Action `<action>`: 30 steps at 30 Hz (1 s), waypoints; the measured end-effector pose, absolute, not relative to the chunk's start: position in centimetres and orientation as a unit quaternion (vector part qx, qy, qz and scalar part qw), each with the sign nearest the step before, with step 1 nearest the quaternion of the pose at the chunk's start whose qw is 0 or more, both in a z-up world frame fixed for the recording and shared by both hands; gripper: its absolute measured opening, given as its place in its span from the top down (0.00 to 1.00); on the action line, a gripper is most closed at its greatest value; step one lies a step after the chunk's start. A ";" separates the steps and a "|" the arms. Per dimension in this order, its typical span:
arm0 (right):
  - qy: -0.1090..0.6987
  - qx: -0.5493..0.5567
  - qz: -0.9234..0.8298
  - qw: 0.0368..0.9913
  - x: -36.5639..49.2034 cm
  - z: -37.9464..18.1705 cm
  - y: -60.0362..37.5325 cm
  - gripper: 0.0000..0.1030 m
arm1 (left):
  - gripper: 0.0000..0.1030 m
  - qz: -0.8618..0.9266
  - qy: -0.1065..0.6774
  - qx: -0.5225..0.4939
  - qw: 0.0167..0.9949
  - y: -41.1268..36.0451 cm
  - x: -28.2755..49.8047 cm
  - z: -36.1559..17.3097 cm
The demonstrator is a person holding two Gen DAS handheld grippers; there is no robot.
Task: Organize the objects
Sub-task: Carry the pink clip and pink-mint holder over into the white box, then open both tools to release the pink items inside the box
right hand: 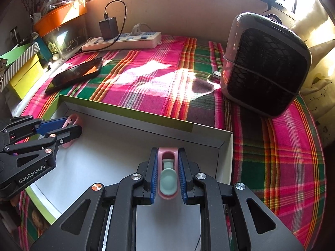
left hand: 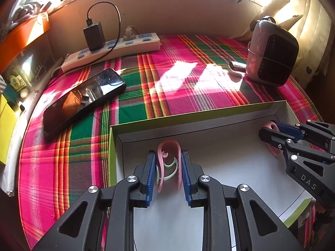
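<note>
My left gripper is shut on a pink clothes peg with a pale green inner spring, held on its side over the white floor of a shallow box with a green rim. My right gripper is shut on a second pink peg with a green thumb pad, over the right part of the same box. Each gripper shows in the other's view, the right one and the left one, both with pink pegs between the jaws.
The box lies on a pink, green and orange plaid cloth. A black phone, a white power strip with a black charger and a pink-and-black fan heater stand beyond it. Boxes and an orange container sit at the left.
</note>
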State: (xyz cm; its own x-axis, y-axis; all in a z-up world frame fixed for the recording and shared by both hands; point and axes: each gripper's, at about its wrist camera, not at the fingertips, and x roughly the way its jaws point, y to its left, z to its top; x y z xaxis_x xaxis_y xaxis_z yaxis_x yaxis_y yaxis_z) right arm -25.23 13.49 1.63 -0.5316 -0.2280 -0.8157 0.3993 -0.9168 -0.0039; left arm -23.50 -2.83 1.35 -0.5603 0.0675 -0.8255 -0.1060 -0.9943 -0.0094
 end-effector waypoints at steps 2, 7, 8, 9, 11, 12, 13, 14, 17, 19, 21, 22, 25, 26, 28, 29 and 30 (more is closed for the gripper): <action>0.093 0.450 -0.870 0.180 -25.3 1.6 13.5 0.82 | 0.78 0.883 0.023 -0.467 0.049 -2.8 -23.5 1.3; 0.091 0.449 -0.870 0.181 -25.1 1.7 13.4 0.69 | 0.75 0.881 0.017 -0.470 0.053 -2.8 -23.5 1.4; 0.090 0.447 -0.872 0.181 -25.0 1.8 13.3 0.68 | 0.73 0.881 0.016 -0.470 0.054 -2.8 -23.5 1.4; 0.089 0.445 -0.872 0.181 -24.9 1.9 13.3 0.67 | 0.70 0.882 0.015 -0.469 0.055 -2.8 -23.4 1.5; 0.086 0.442 -0.874 0.182 -24.7 2.2 13.4 0.65 | 0.66 0.882 0.013 -0.467 0.056 -2.8 -23.2 1.5; 0.085 0.440 -0.875 0.182 -24.5 2.3 13.5 0.64 | 0.65 0.882 0.011 -0.467 0.057 -2.9 -23.1 1.6; 0.085 0.439 -0.876 0.182 -24.4 2.4 13.5 0.63 | 0.64 0.882 0.007 -0.467 0.057 -3.0 -23.0 1.6; 0.085 0.437 -0.877 0.181 -24.2 2.6 13.5 0.63 | 0.64 0.883 0.003 -0.467 0.058 -3.1 -22.8 1.7; 0.081 0.431 -0.880 0.181 -23.7 3.2 13.8 0.62 | 0.63 0.886 -0.001 -0.459 0.062 -3.3 -22.1 2.2; 0.077 0.426 -0.883 0.180 -23.1 3.6 14.1 0.61 | 0.63 0.888 -0.006 -0.454 0.065 -3.4 -21.5 2.6; 0.076 0.418 -0.887 0.180 -22.4 4.1 14.3 0.60 | 0.62 0.892 -0.007 -0.447 0.067 -3.5 -20.8 3.0; 0.077 0.415 -0.889 0.178 -22.1 4.3 14.5 0.60 | 0.62 0.893 -0.007 -0.444 0.066 -3.5 -20.5 3.3; 0.078 0.402 -0.895 0.175 -20.9 5.0 15.0 0.59 | 0.61 0.899 -0.008 -0.432 0.068 -3.7 -19.2 4.0; 0.076 0.399 -0.897 0.175 -20.5 5.3 15.2 0.59 | 0.61 0.902 -0.011 -0.426 0.069 -3.8 -18.7 4.3; 0.074 0.394 -0.899 0.173 -19.8 5.6 15.6 0.59 | 0.61 0.906 -0.014 -0.417 0.069 -4.0 -17.8 4.8; 0.076 0.390 -0.902 0.170 -19.4 5.8 15.9 0.58 | 0.61 0.908 -0.014 -0.413 0.068 -4.1 -17.3 5.0; 0.077 0.385 -0.905 0.165 -19.0 6.0 16.1 0.58 | 0.61 0.910 -0.013 -0.410 0.067 -4.1 -16.8 5.2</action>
